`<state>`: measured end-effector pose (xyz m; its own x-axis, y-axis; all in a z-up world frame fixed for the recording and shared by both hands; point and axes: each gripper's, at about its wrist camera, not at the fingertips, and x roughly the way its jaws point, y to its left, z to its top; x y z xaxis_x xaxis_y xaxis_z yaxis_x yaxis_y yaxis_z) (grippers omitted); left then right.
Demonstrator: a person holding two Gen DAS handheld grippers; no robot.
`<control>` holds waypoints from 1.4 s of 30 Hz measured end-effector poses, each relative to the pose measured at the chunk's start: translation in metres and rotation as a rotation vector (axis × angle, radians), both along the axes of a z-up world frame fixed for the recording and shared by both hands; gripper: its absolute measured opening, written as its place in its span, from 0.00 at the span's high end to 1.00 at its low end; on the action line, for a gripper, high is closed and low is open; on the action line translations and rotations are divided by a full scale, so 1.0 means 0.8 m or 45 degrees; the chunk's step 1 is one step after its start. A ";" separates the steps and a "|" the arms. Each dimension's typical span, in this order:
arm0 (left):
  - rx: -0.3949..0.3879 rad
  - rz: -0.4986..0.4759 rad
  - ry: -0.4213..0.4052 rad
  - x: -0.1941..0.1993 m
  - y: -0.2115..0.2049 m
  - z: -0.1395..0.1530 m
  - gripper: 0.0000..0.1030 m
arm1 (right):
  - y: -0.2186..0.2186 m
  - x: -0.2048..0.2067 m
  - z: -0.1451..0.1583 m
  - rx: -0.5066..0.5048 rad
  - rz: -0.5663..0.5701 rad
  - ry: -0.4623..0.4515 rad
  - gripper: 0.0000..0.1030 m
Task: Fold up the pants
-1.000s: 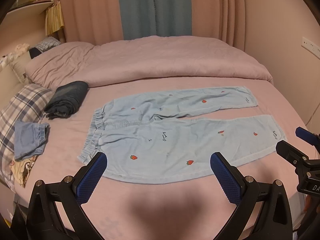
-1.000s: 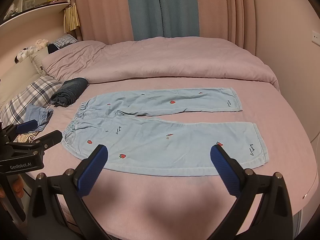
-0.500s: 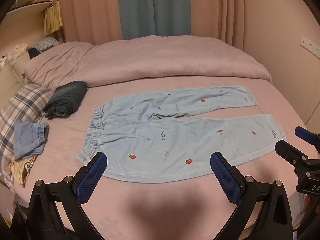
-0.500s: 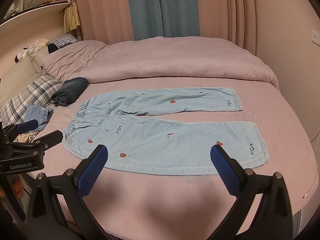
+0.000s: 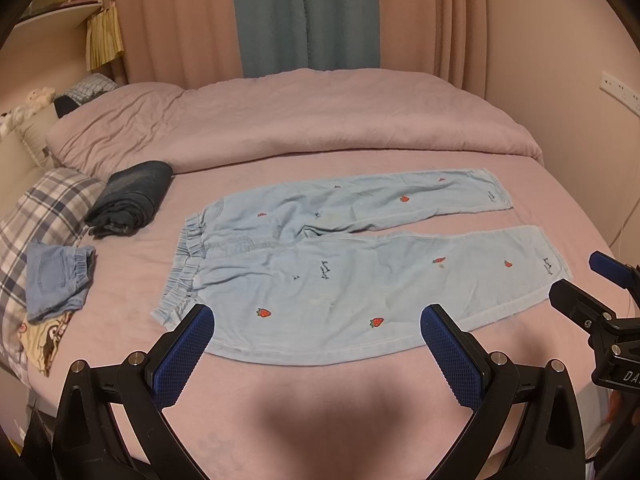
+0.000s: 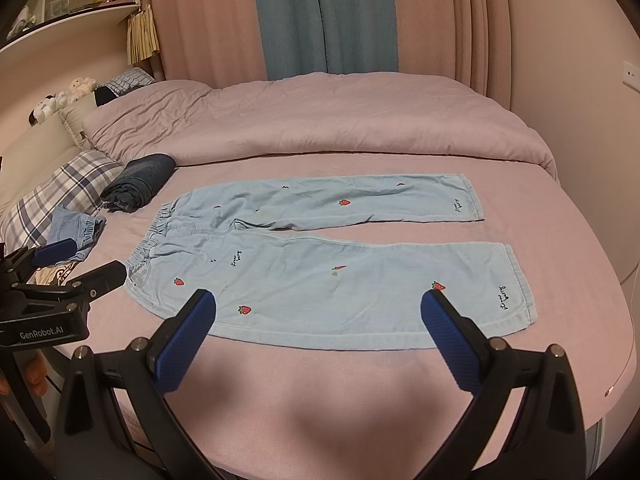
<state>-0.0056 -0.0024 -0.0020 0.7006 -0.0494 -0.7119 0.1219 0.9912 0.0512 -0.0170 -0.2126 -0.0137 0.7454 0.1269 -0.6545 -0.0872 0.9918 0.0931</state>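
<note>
Light blue pants point(image 5: 352, 264) with red strawberry prints lie flat on the pink bed, waistband to the left, both legs spread apart to the right; they also show in the right wrist view point(image 6: 328, 264). My left gripper point(image 5: 316, 320) is open and empty, above the near edge of the near leg, toward the waistband. My right gripper point(image 6: 320, 308) is open and empty, above the near leg's lower edge. Each gripper shows at the edge of the other's view: the right gripper point(image 5: 592, 300) at the right, the left gripper point(image 6: 68, 264) at the left.
A folded dark denim garment point(image 5: 132, 196) and a small blue garment point(image 5: 56, 276) lie left of the pants by a plaid pillow point(image 5: 36, 216). A bunched pink duvet point(image 5: 300, 120) fills the bed's far half. The bed edge point(image 6: 616, 384) curves at the right.
Both grippers have drifted slightly toward the pants, which sit a little lower in both views. Both stay open. The pants have not moved.
</note>
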 end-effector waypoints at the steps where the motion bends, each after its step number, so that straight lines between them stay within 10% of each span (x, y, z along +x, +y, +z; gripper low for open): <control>1: -0.001 -0.001 0.001 0.000 0.000 0.000 0.00 | 0.000 0.000 0.000 0.000 0.000 0.000 0.00; 20: -0.134 0.012 0.137 0.024 0.026 -0.033 0.00 | 0.008 0.005 -0.022 0.001 0.045 0.044 0.00; 29: -0.659 0.279 0.383 0.048 0.157 -0.127 0.00 | 0.071 0.013 -0.077 -0.098 0.302 0.076 0.00; 42: -0.949 0.555 0.419 0.087 0.276 -0.210 0.05 | 0.176 0.040 -0.160 -0.303 0.620 0.100 0.18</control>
<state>0.0642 0.2183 -0.1703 0.5330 -0.3544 -0.7683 -0.3743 0.7156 -0.5898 0.0147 -0.0720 -0.1416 0.5851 0.2867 -0.7586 -0.5434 0.8330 -0.1042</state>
